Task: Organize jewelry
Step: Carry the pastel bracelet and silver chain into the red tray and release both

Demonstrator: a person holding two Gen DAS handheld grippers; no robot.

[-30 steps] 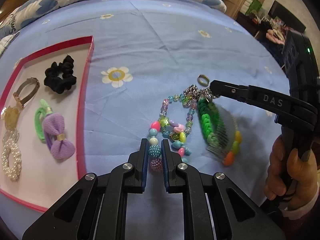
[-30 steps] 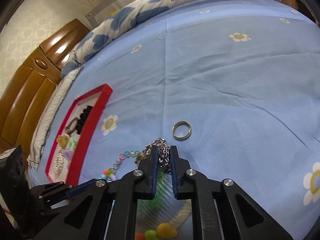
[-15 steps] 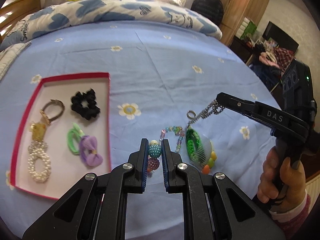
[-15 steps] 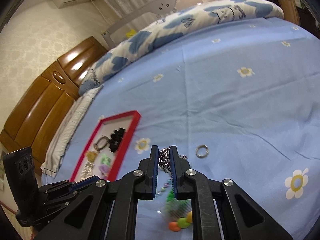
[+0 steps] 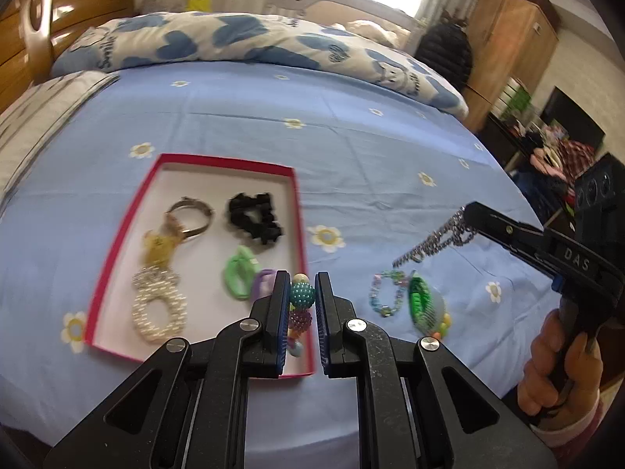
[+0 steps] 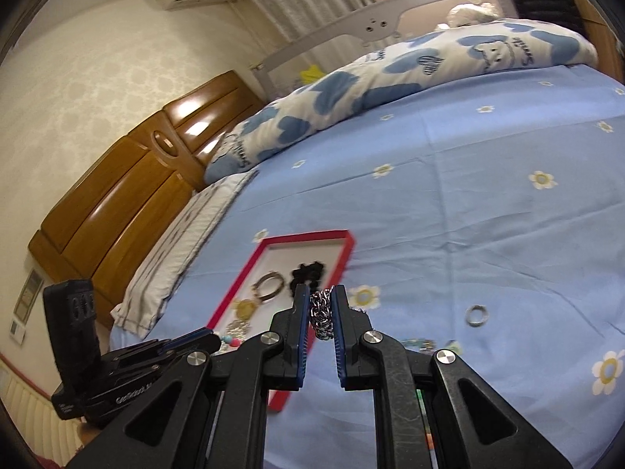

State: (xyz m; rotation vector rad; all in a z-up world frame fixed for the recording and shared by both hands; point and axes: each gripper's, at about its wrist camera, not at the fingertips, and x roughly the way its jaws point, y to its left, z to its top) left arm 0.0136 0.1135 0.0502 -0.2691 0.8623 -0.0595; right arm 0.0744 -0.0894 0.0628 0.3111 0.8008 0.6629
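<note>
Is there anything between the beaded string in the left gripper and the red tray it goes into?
Nothing visible. The left gripper holds the beaded string clear of the bedsheet, right over the red tray's near corner. Items already lie inside, leaving bare floor between them.

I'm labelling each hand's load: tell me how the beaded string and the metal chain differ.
The beaded string is made of chunky round beads, teal and purple; the metal chain is fine silver links. The left tongs clamp the string over the red tray; the right tongs clamp the chain over bare sheet. Both dangle from shut tongs.
</note>
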